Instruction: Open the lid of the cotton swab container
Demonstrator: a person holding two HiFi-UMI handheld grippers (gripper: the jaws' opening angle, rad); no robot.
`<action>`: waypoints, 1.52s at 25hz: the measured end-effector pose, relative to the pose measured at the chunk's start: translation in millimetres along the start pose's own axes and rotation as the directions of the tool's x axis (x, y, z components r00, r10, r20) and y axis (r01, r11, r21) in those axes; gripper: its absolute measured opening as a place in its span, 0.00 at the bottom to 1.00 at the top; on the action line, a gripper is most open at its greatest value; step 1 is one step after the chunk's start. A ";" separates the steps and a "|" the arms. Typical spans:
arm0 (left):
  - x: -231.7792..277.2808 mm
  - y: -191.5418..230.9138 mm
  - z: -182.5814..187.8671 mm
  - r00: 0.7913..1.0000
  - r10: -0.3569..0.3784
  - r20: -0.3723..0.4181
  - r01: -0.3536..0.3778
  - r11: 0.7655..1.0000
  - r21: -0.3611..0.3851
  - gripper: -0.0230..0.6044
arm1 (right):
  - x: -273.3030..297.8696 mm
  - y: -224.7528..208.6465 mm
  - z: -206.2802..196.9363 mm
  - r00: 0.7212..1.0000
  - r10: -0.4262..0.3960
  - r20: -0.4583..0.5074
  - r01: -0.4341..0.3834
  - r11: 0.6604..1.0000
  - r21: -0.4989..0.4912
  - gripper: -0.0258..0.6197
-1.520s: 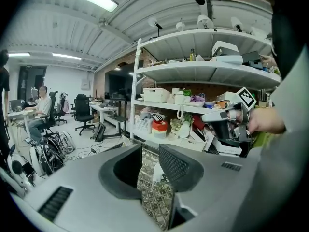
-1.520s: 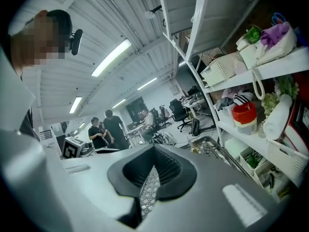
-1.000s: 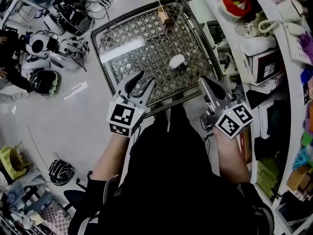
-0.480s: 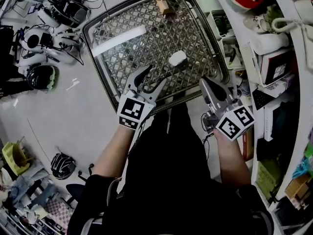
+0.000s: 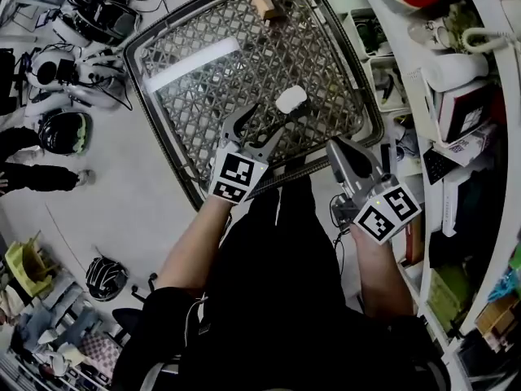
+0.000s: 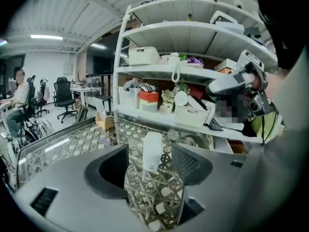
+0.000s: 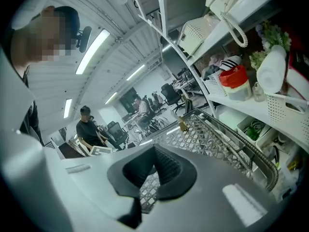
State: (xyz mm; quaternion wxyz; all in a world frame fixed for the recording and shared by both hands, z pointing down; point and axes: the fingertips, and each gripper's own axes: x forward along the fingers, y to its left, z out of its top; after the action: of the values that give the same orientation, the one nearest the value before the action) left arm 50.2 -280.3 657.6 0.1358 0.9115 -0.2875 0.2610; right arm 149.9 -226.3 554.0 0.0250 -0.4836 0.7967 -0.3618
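The cotton swab container point(image 5: 291, 98) is a small white tub standing upright on the metal lattice table point(image 5: 203, 80). My left gripper point(image 5: 259, 123) reaches over the table's near edge, a little short of the container. Its jaws are opening and nothing touches their pads. In the left gripper view the container point(image 6: 152, 149) stands ahead, in line with the gap of the left gripper point(image 6: 150, 164). My right gripper point(image 5: 337, 147) hovers at the table's near right edge, shut and empty. The right gripper view shows that gripper's point(image 7: 154, 170) jaws pressed together.
A small brown box point(image 5: 263, 5) sits at the table's far edge. A white shelf unit point(image 5: 423, 72) packed with baskets, a phone and boxes runs along the right. Helmets and cables point(image 5: 65, 72) lie on the floor at the left. People sit at desks farther off.
My left gripper has moved forward over the table toward the container, and its jaws have spread wider. The right gripper has stayed shut near the table's edge.
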 end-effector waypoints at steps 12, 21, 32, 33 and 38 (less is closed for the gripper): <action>63.7 -9.8 -31.5 0.995 -0.076 -0.061 0.082 0.993 0.086 0.49 | 1.7 -18.9 -13.1 1.000 -0.029 -0.008 0.029 0.999 0.033 0.05; 94.9 -14.2 -40.6 0.988 -0.107 -0.112 0.118 0.988 0.098 0.49 | -0.8 -22.5 -11.4 0.999 -0.034 0.008 0.033 0.998 0.054 0.05; 107.3 -2.7 -44.5 0.992 -0.044 -0.118 0.053 0.996 0.077 0.37 | -14.4 -25.8 -21.3 0.999 -0.050 -0.008 0.050 0.997 0.053 0.05; 107.2 -2.8 -44.6 0.992 -0.049 -0.118 0.059 0.995 0.078 0.37 | -14.8 -26.0 -22.2 0.999 -0.051 -0.008 0.051 0.997 0.053 0.05; 102.1 -6.1 -44.6 0.988 -0.077 -0.134 0.087 0.994 0.068 0.36 | -10.6 -19.6 -22.6 1.000 -0.029 0.000 0.029 0.997 0.068 0.05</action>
State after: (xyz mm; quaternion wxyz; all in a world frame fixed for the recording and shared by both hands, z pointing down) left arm 107.4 -304.0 750.4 0.1315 0.9078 -0.2306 0.3247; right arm 161.5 -210.8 579.1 0.0366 -0.4940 0.7769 -0.3887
